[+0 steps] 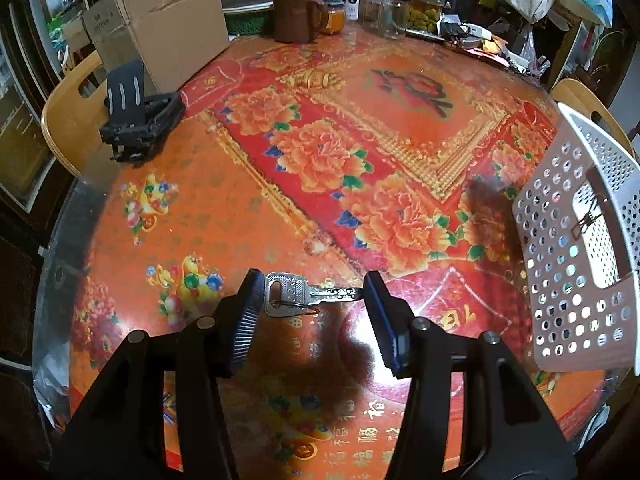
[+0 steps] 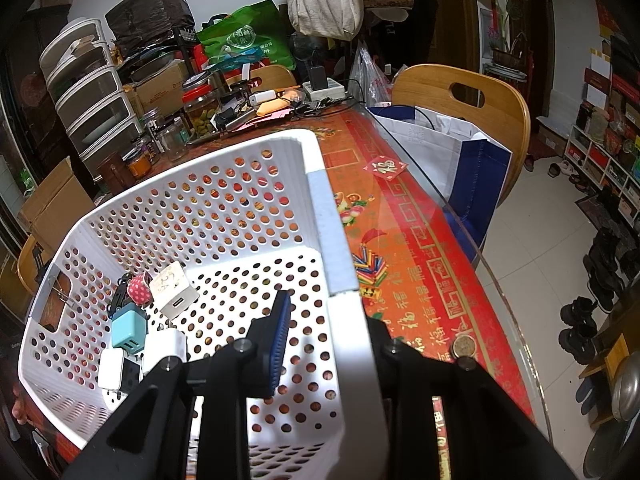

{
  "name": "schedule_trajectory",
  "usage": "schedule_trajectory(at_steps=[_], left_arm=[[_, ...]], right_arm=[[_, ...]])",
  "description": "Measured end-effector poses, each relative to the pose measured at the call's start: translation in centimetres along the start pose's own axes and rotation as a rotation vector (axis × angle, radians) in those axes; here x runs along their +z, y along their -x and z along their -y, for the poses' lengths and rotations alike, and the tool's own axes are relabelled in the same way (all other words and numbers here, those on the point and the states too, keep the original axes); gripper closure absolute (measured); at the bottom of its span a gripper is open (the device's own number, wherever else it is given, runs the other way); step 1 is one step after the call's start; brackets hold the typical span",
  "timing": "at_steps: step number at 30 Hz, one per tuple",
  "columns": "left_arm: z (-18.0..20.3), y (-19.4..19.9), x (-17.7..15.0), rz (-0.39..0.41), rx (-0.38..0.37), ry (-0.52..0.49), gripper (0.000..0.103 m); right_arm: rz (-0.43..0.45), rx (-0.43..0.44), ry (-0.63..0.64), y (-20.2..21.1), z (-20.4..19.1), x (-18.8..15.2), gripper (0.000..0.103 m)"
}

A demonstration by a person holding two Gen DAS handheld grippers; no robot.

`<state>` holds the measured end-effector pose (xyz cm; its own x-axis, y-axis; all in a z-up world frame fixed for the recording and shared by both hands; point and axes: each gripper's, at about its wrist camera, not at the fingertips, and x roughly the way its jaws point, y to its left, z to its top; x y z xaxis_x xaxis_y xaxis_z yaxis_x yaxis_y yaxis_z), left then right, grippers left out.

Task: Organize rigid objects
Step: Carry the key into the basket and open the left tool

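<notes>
A silver key [image 1: 292,293] on a thin wire ring lies on the red flowered tablecloth [image 1: 320,152]. My left gripper [image 1: 310,292] is open, with its fingertips on either side of the key, low over the table. A white perforated basket [image 1: 576,248] stands at the right in the left wrist view. In the right wrist view my right gripper [image 2: 326,320] is shut on the basket's rim [image 2: 352,320], one finger inside and one outside. Several charger plugs [image 2: 128,332] and a polka-dot roll [image 2: 140,290] lie in the basket's bottom corner.
A black pedal-like object [image 1: 138,120] and a cardboard box [image 1: 168,28] stand at the far left. A brown mug [image 1: 294,14] and glass jars [image 1: 400,8] line the far edge. A wooden chair [image 2: 472,112] with a bag [image 2: 460,160] stands beside the table's glass edge. A coin [image 2: 463,347] lies near it.
</notes>
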<state>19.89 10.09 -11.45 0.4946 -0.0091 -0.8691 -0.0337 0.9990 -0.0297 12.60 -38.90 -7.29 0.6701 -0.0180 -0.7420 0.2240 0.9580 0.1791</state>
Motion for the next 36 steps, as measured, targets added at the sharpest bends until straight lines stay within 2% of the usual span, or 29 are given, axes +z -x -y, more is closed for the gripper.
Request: schedule_trajectory(at_steps=[6,13,27,36], left_arm=[[0.7,2.1,0.8,0.036,0.003,-0.009,0.054],[3.6,6.0,2.9,0.106,0.015,-0.066,0.054],[13.7,14.0,5.8,0.249,-0.027,-0.236,0.054],[20.6,15.5,5.9,0.276,-0.053,-0.349,0.054]], right_arm=[[0.001,0.000,-0.001,0.0,0.0,0.0,0.077],[0.000,0.000,0.000,0.0,0.0,0.0,0.077],[0.002,0.008,0.001,0.0,-0.9,-0.2,0.077],[0.002,0.011,0.006,-0.1,-0.9,-0.1,0.077]])
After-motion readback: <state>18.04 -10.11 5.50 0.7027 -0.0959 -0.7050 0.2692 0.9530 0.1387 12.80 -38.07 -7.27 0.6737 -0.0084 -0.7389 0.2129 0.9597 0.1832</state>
